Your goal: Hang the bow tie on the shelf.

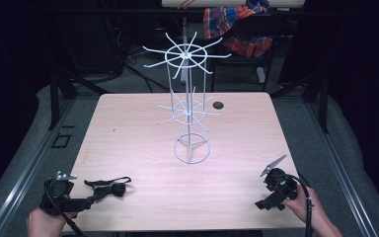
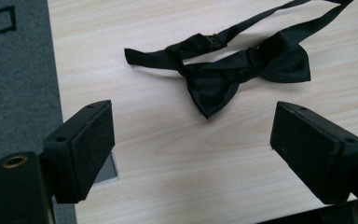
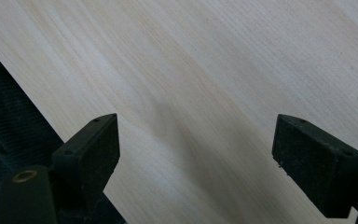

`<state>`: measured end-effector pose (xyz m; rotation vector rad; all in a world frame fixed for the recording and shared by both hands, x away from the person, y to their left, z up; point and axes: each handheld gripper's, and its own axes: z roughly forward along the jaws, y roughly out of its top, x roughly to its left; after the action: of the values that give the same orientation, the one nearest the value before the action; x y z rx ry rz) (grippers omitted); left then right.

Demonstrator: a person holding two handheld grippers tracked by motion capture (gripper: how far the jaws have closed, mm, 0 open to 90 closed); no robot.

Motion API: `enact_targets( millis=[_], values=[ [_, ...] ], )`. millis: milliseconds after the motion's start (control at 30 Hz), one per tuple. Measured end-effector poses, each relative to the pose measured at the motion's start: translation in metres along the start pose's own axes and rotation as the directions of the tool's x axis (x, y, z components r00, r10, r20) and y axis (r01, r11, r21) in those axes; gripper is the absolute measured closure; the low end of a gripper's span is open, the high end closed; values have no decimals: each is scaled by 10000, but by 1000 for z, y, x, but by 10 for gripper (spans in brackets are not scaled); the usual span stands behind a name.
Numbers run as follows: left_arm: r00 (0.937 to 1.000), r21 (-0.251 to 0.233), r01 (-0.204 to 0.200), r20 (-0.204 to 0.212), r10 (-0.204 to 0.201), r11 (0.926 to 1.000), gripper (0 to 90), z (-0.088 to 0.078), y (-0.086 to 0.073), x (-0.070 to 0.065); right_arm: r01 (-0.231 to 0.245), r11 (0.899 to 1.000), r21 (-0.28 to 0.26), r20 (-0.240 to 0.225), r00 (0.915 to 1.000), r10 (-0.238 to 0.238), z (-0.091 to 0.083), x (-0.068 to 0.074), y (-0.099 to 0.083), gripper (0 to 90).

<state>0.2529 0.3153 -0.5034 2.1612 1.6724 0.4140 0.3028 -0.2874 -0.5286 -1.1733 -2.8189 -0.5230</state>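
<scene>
**High view: table stock, 2 grippers, 1 bow tie, 1 wire rack**

High view lists a light wooden table (image 1: pixel 143 123) with 1 white wire rack (image 1: pixel 190 106) standing upright at its middle, on a ring base, with 2 tiers of spokes radiating from a central pole. A small dark round hole (image 1: pixel 218 105) sits in the tabletop just right of the rack.

Item 1: black bow tie (image 2: pixel 242 74), strap attached, lying flat on the near-left part of the table. Strap loops away from the bow across the wood.

Item 2: left gripper (image 2: pixel 191 149), held at the near-left corner, jaws spread wide, nothing between them. The bow tie lies just ahead of its jaws, not touching.

Item 3: right gripper (image 3: pixel 196 158), held near the near-right edge, jaws spread wide over bare wood, well apart from the bow tie.

Background: a red plaid cloth (image 1: pixel 234 24) draped beyond the table.
</scene>
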Motion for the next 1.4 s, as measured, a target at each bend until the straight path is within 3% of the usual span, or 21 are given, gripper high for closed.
enact_targets(
  millis=[200, 333, 400, 500, 633, 867, 933, 1067, 1267, 1400],
  values=[
    [9998, -194, -189, 40, 190, 9996, 128, 1, 1, -2, 83, 9997, 215, 79, 9999, -85, 2, -1, 0, 148],
    [9980, -386, -634, 6, 635, 9972, 117, 1, 3, -4, 41, 9998, 193, 147, 9999, -44, 1, -1, 1, 147],
    [9949, -576, -996, -219, 985, 9934, 116, 0, 5, -6, 10, 9998, 182, 126, 9999, -12, 2, 0, 1, 146],
    [9943, -633, -1047, -278, 1031, 9925, 96, 0, 6, -7, -3, 9998, 181, 128, 9999, 1, 2, -1, 1, 147],
    [9908, -816, -1222, -691, 1167, 9891, 49, 1, 16, -10, -192, 9998, 43, 40, 9998, 192, 3, -1, 0, 147],
    [9852, -864, -1632, -673, 1576, 9828, 56, 4, 30, -17, -5, 9999, 103, 171, 9999, 3, 0, 0, 1, 147],
    [9807, -765, -1837, -820, 1775, 9800, 65, 6, 34, -20, -8, 9999, 128, 81, 10000, 7, 3, 0, 3, 147],
    [9808, -698, -1828, -812, 1770, 9807, 131, 8, 37, -19, 46, 9996, 275, 122, 9999, -49, 4, -1, 2, 148],
    [9883, -405, -1375, -717, 1344, 9897, 265, 18, 41, -6, 15, 9998, 184, 108, 9999, -17, 3, 1, 3, 148],
    [9900, -267, -1283, -625, 1264, 9914, 328, 24, 44, -1, 41, 9991, 415, 122, 9999, -46, 5, -1, 3, 148]
  ],
)
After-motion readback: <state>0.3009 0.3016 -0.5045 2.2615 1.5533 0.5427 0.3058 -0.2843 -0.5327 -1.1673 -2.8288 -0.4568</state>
